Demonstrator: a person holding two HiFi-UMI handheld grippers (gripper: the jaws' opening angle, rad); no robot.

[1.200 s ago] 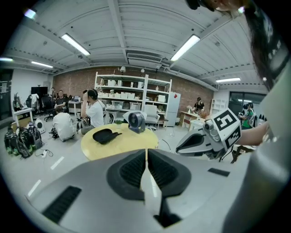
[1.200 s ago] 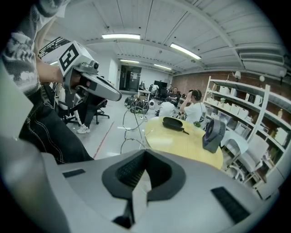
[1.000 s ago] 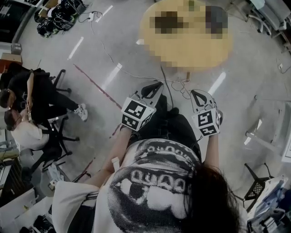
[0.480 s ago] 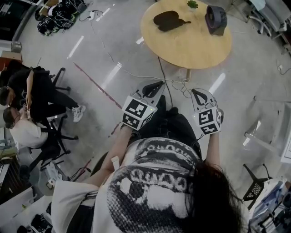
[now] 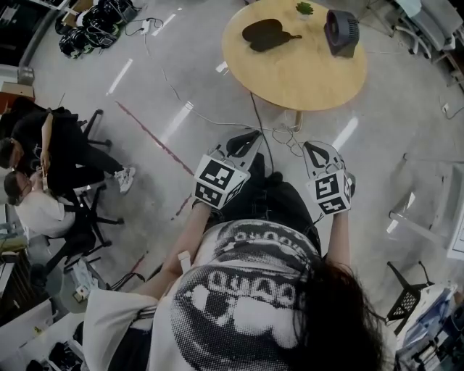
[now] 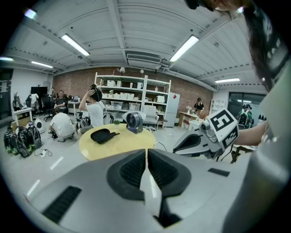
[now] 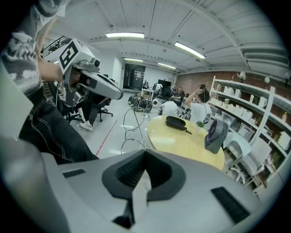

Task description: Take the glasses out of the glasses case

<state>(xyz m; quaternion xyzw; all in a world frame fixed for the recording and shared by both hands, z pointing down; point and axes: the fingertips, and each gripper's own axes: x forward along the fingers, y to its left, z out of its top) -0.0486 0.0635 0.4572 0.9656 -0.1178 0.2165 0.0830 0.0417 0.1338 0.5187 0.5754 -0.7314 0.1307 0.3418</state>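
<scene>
A black glasses case [image 5: 264, 32] lies closed on the far side of a round yellow table [image 5: 304, 76]; it also shows as the case [image 6: 103, 135] and the case [image 7: 177, 123] in the two gripper views. Both grippers hang in front of the person's body, well short of the table and above the floor. My left gripper [image 5: 246, 139] has its pads pressed together with nothing between them [image 6: 146, 157]. My right gripper [image 5: 317, 151] is likewise shut and empty [image 7: 144, 166]. Each gripper sees the other: the right gripper [image 6: 204, 139], the left gripper [image 7: 97, 84].
A dark desk fan [image 5: 341, 31] and a small plant [image 5: 304, 7] stand on the table beside the case. Cables [image 5: 279, 134] trail over the floor between me and the table. People sit on office chairs [image 5: 51, 174] at the left; a black stool [image 5: 406, 297] is at the right.
The table sits slightly higher in the head view than a second ago. Both grippers stay where they were, still shut.
</scene>
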